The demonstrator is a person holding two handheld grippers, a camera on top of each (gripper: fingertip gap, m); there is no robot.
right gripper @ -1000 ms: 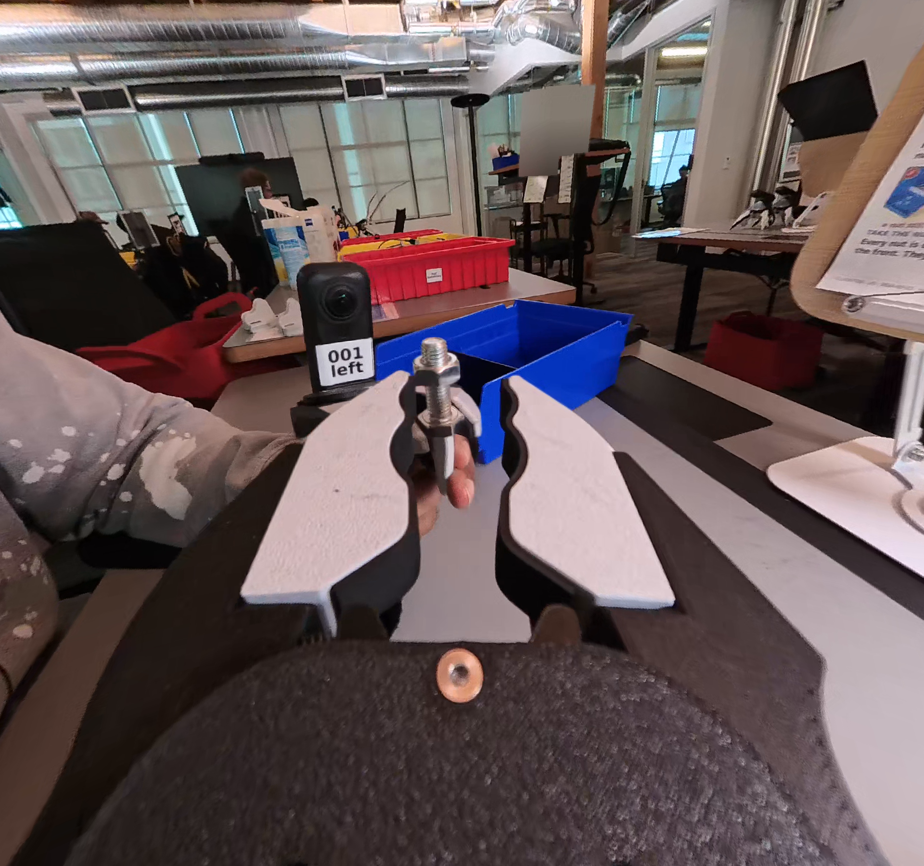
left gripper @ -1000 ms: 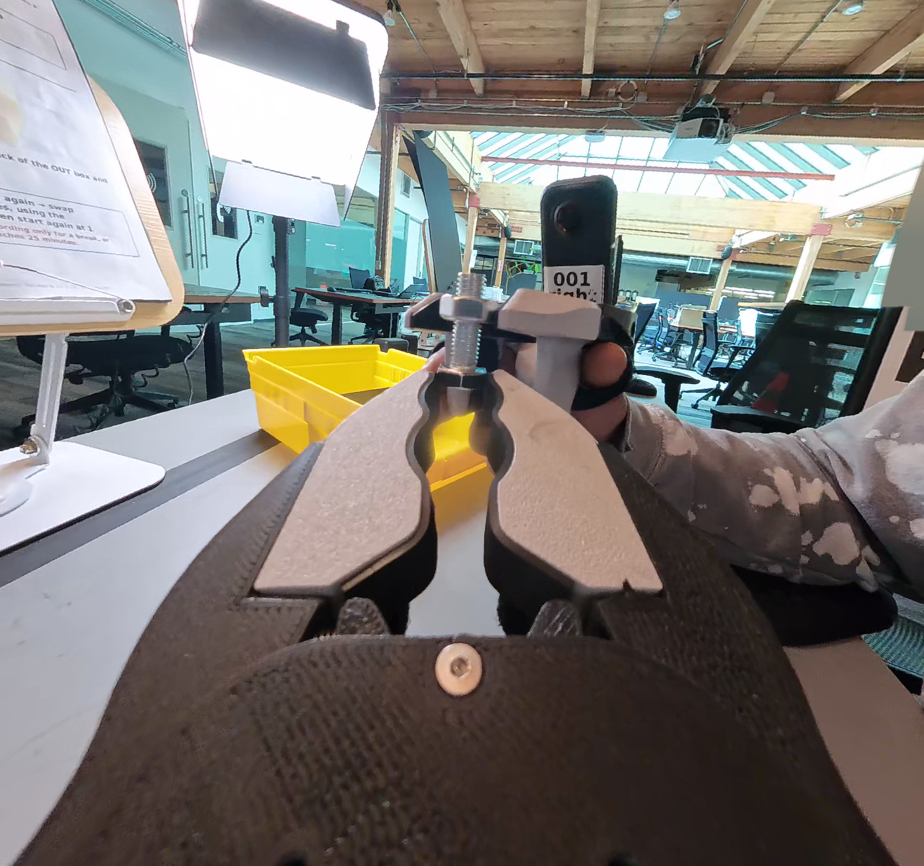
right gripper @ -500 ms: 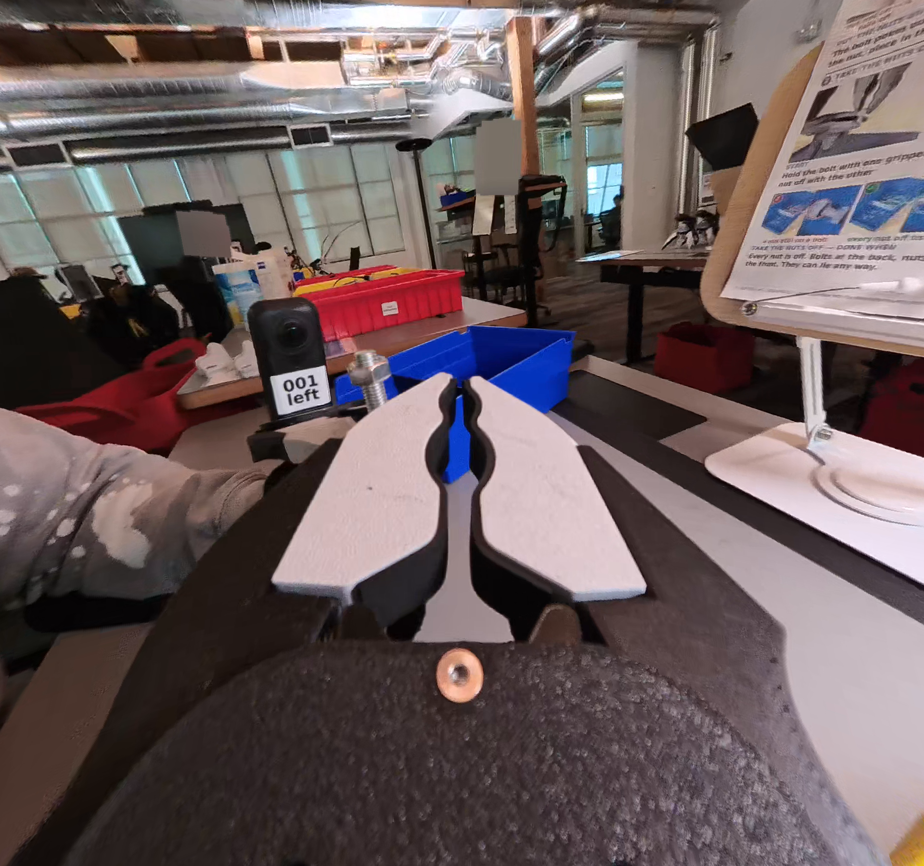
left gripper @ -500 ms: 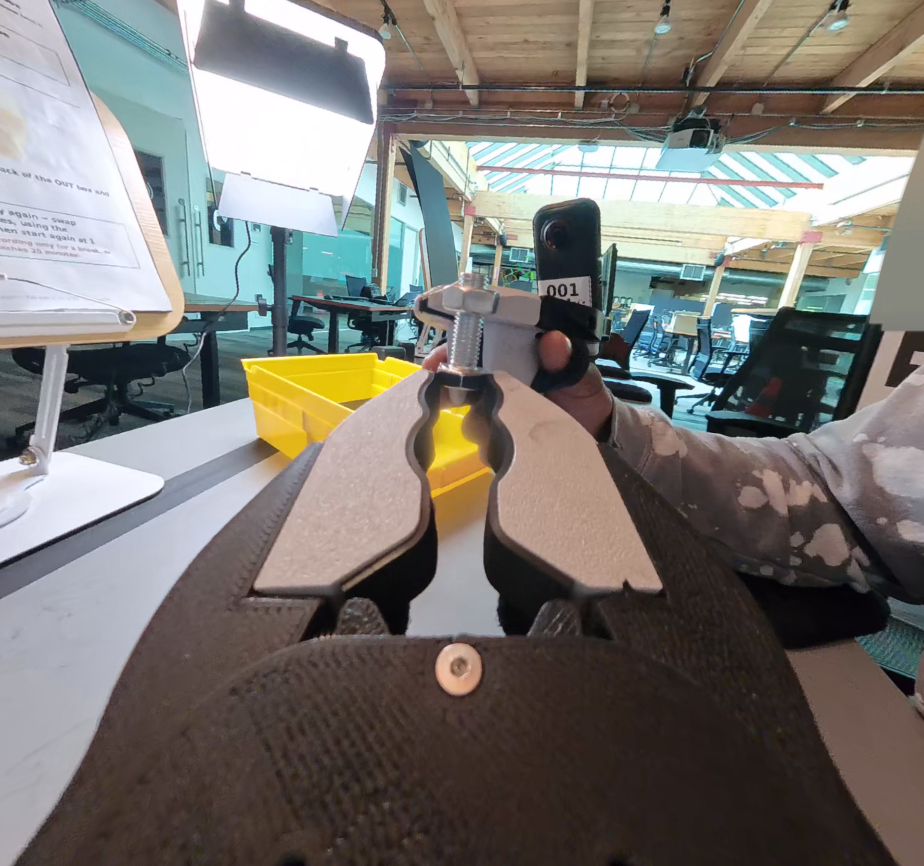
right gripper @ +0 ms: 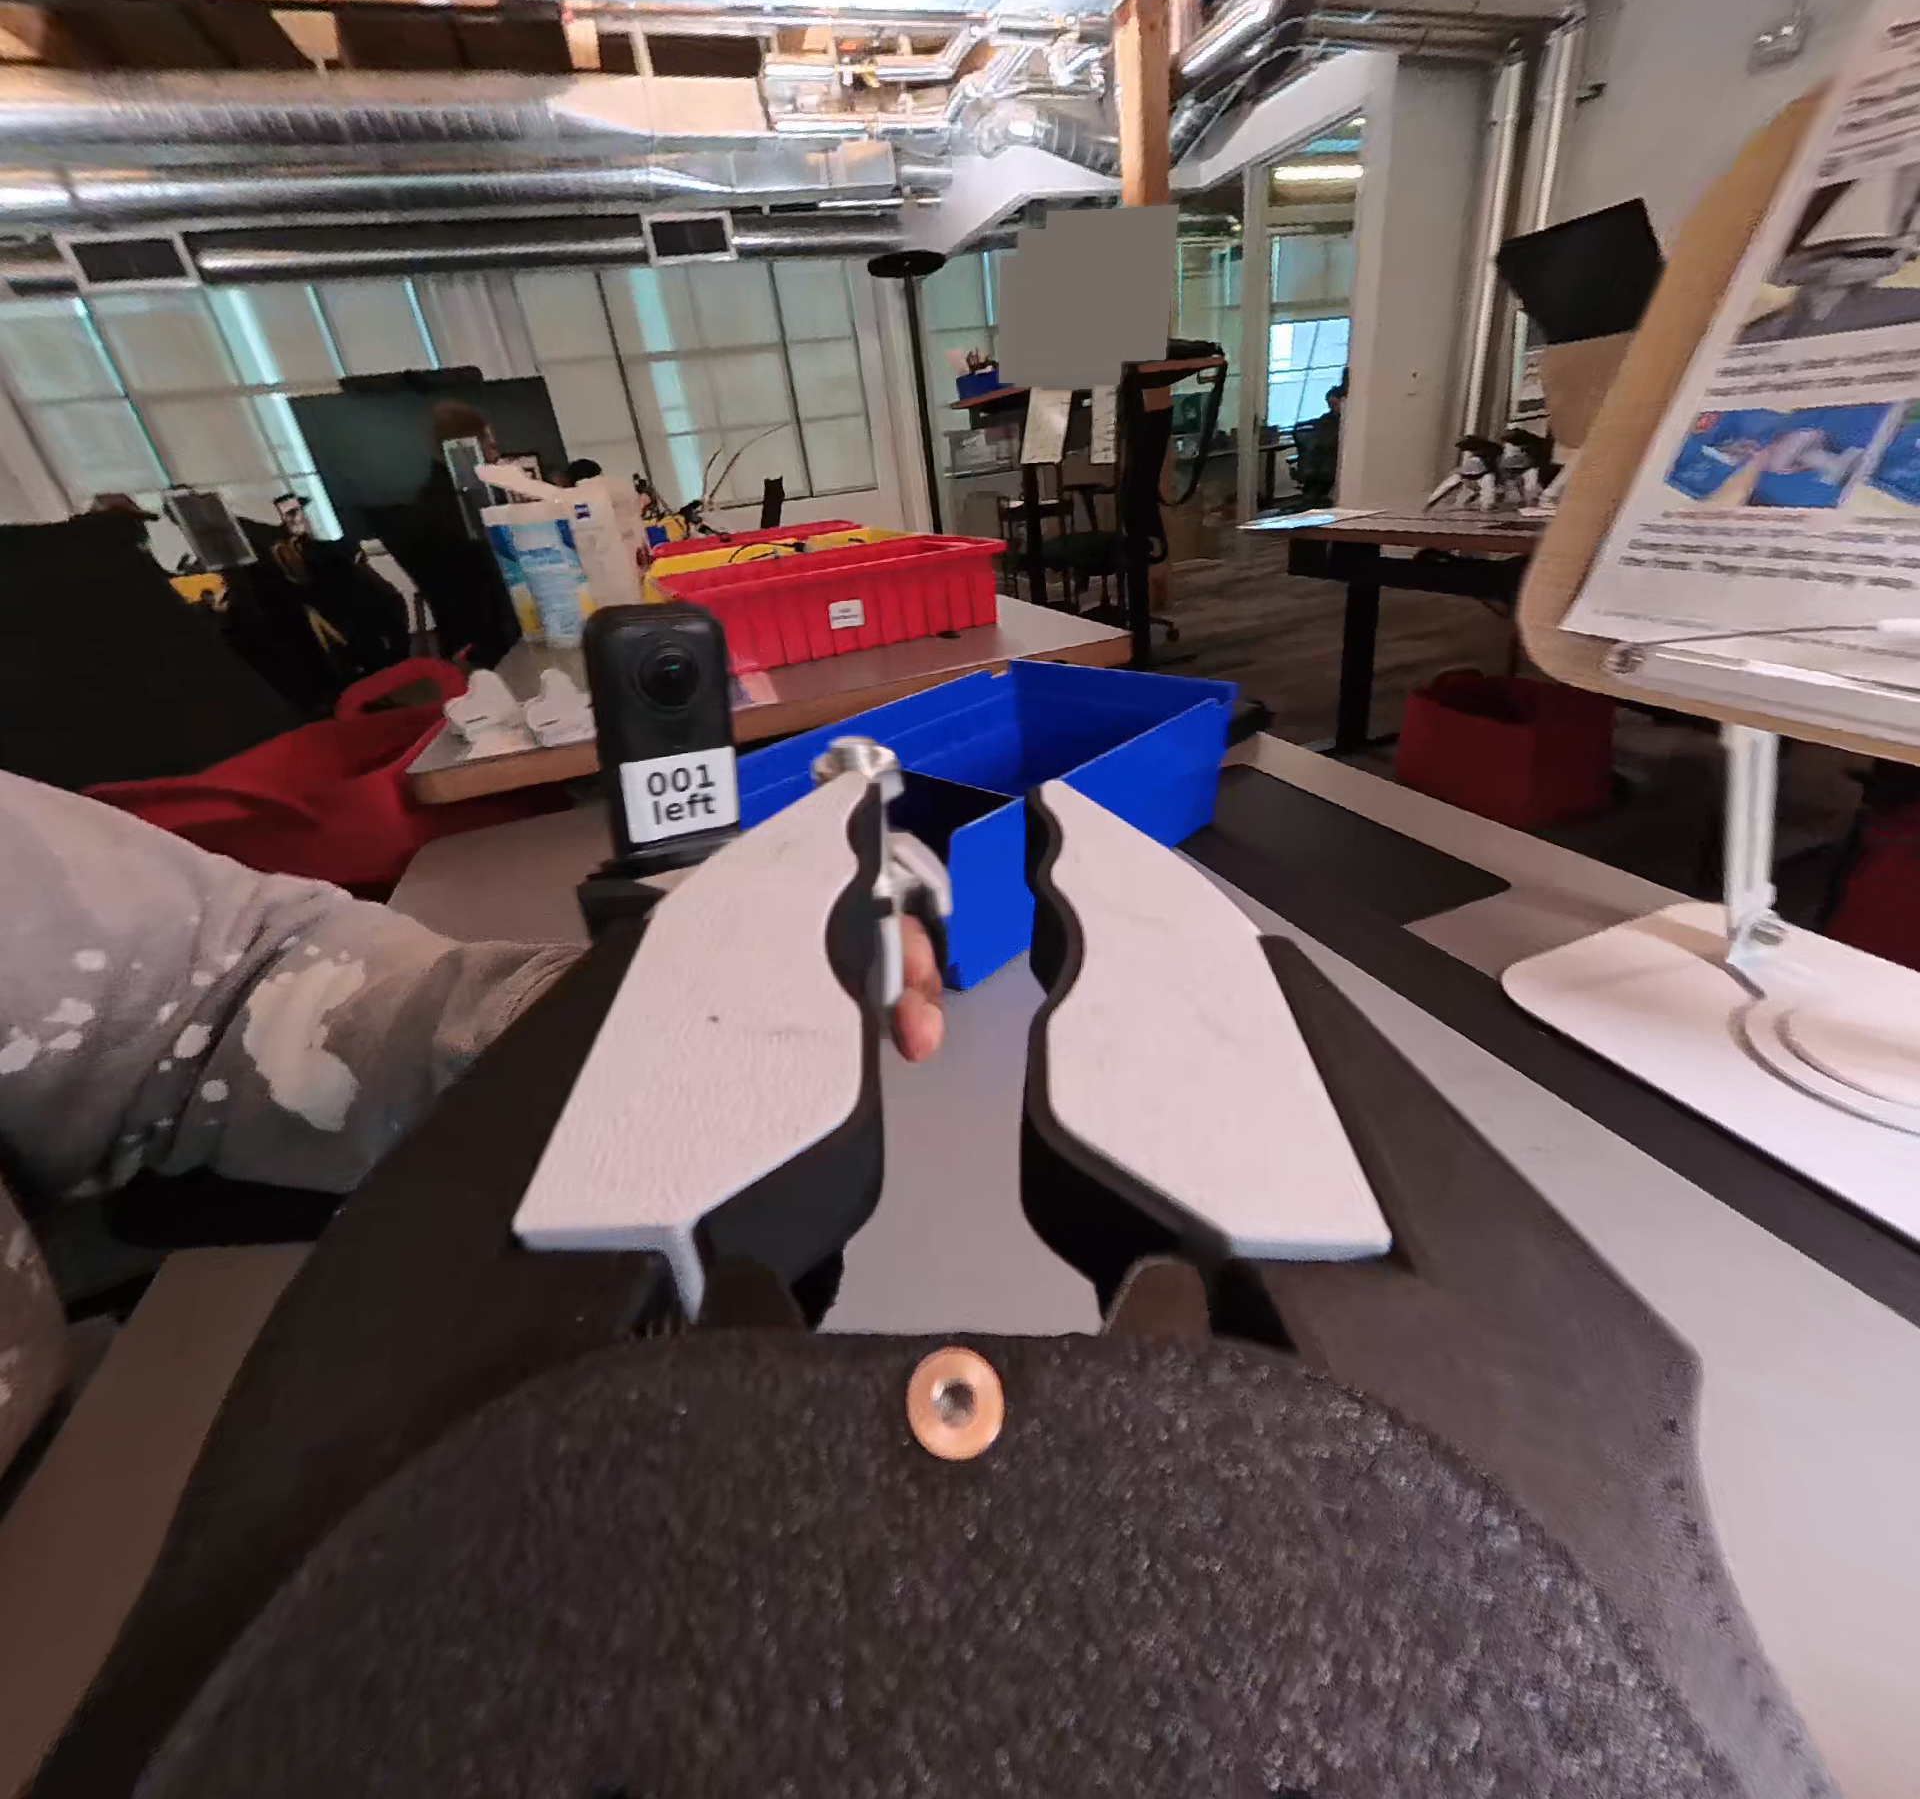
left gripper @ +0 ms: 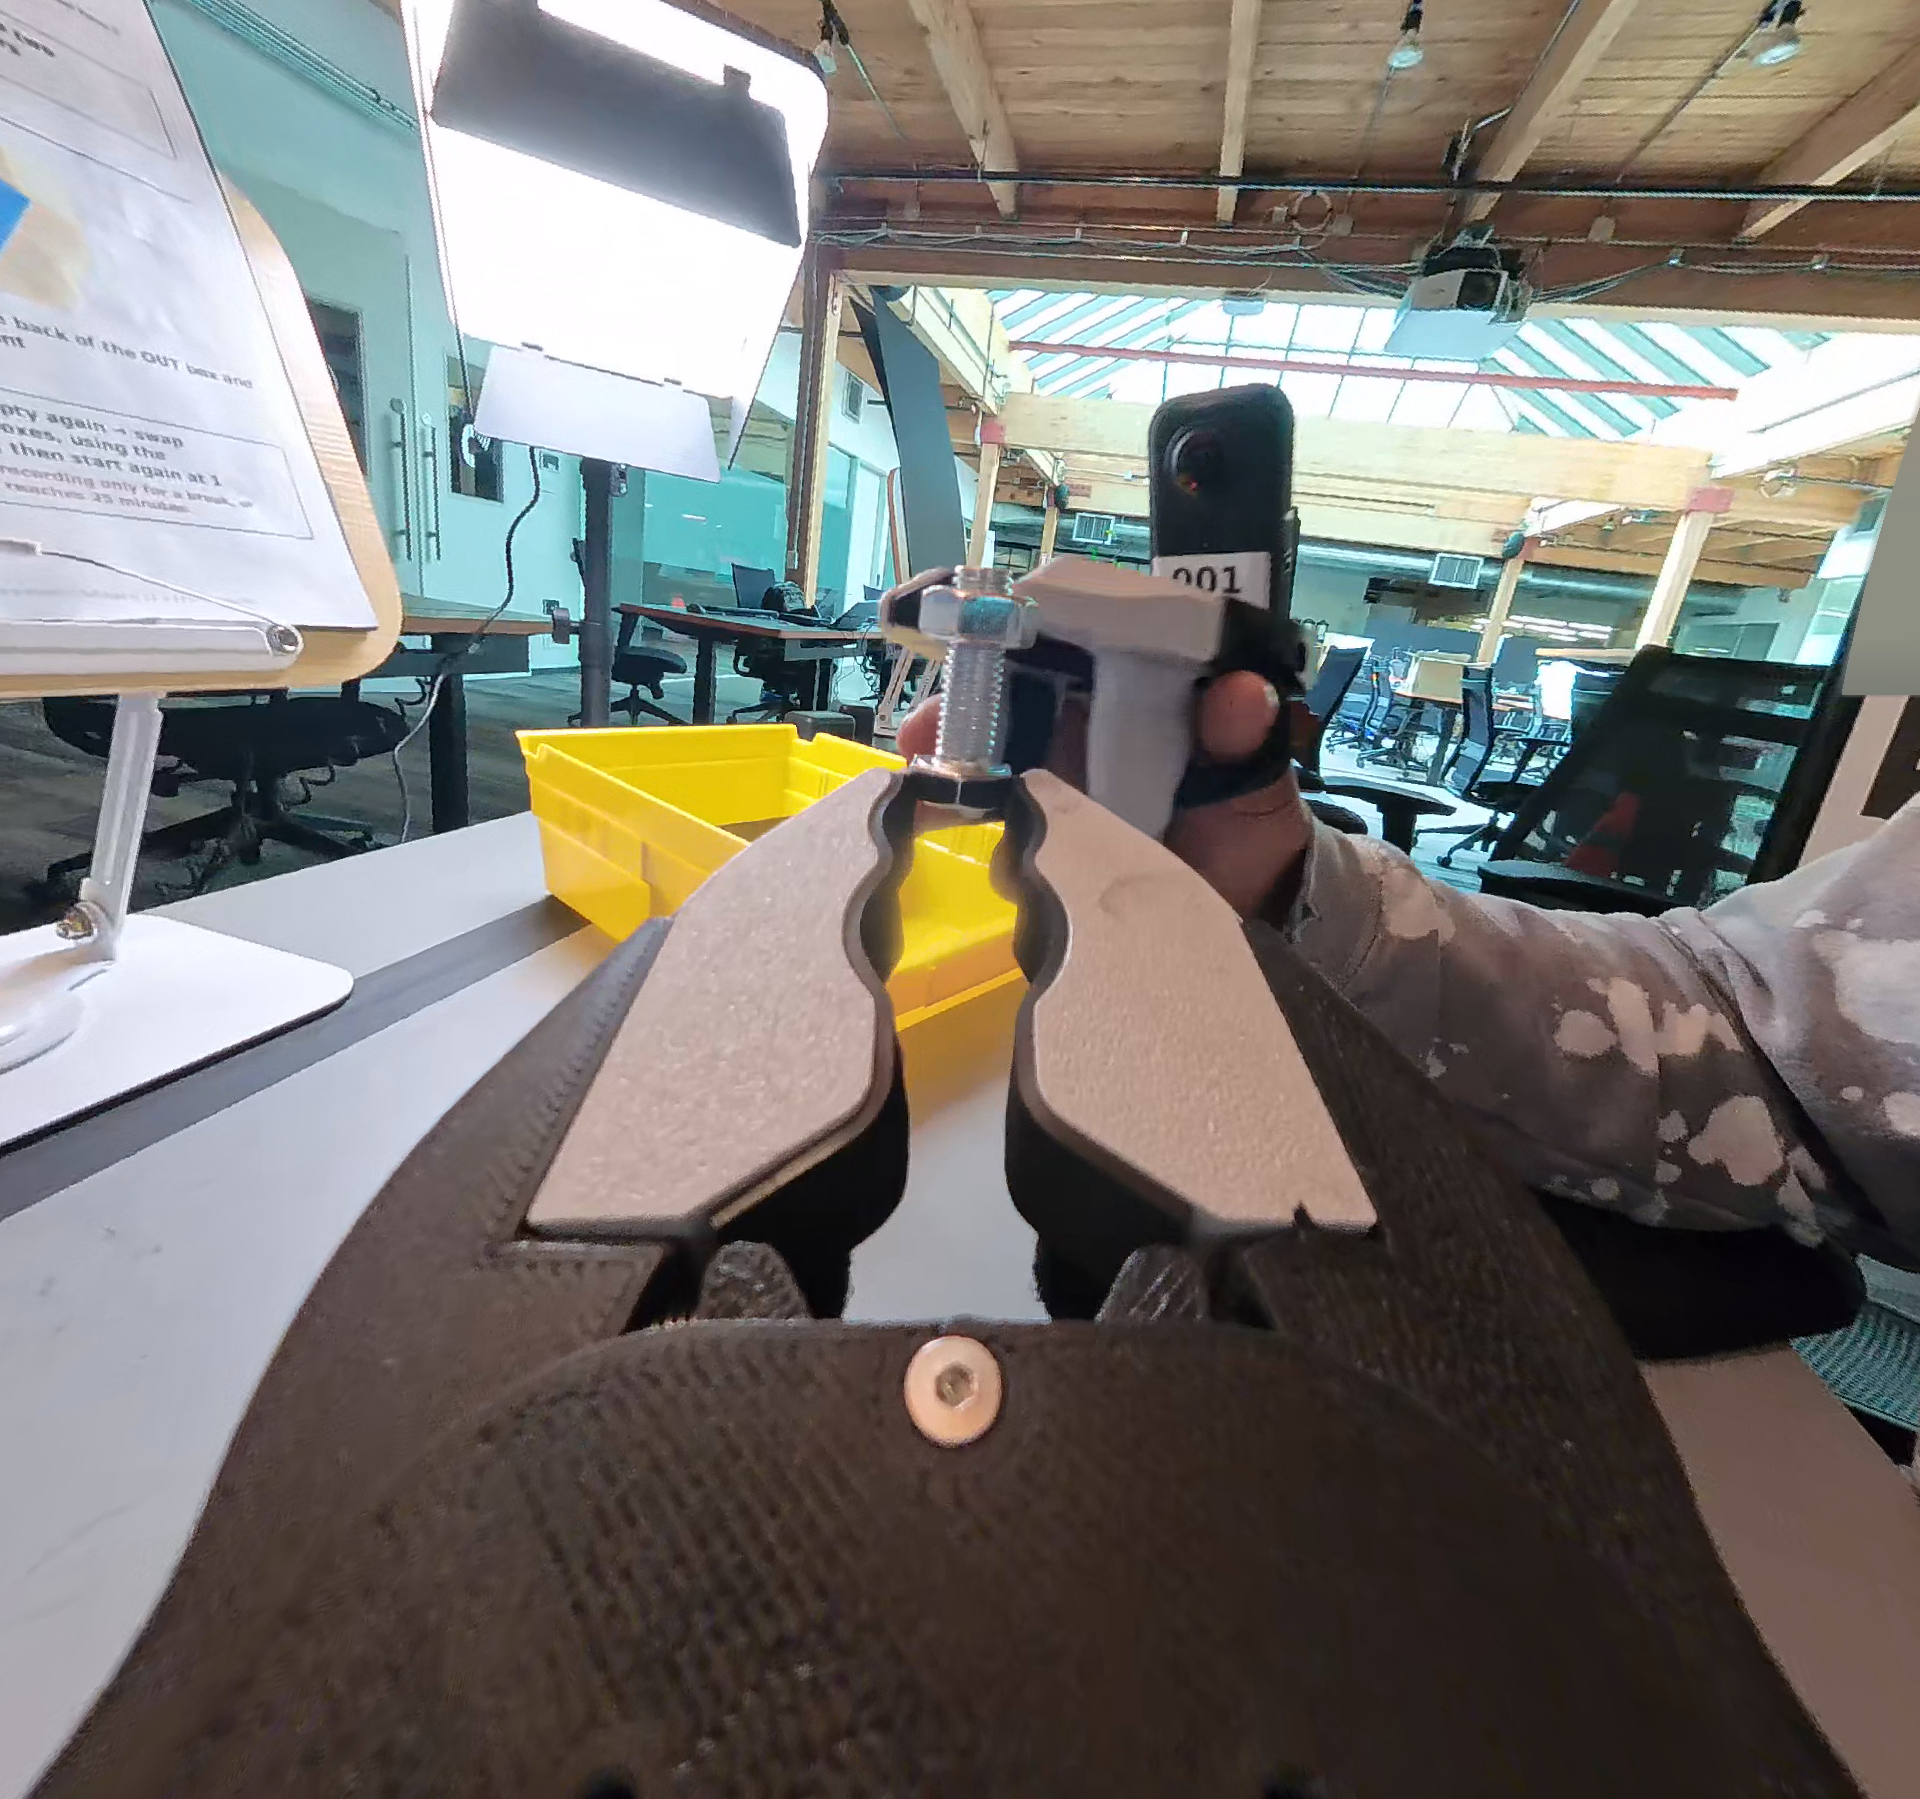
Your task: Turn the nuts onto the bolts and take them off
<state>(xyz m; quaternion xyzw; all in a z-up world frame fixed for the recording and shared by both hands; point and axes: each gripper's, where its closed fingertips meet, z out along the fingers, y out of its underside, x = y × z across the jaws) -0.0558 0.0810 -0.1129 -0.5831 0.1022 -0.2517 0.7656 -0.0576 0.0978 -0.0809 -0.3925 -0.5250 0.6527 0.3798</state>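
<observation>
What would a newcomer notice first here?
The upright bolt, pinched by its head at the tips of the left gripper with a nut near its top, sits dead centre of the left wrist view. The right gripper is open beside it, jaws apart, with a blue bin beyond. A yellow bin lies past the bolt, and a bright light panel glares upper left.

A white label sits on the black camera of the far gripper, and another white label on the other camera. Printed sheets stand on stands. The red bin bears a small sticker.
</observation>
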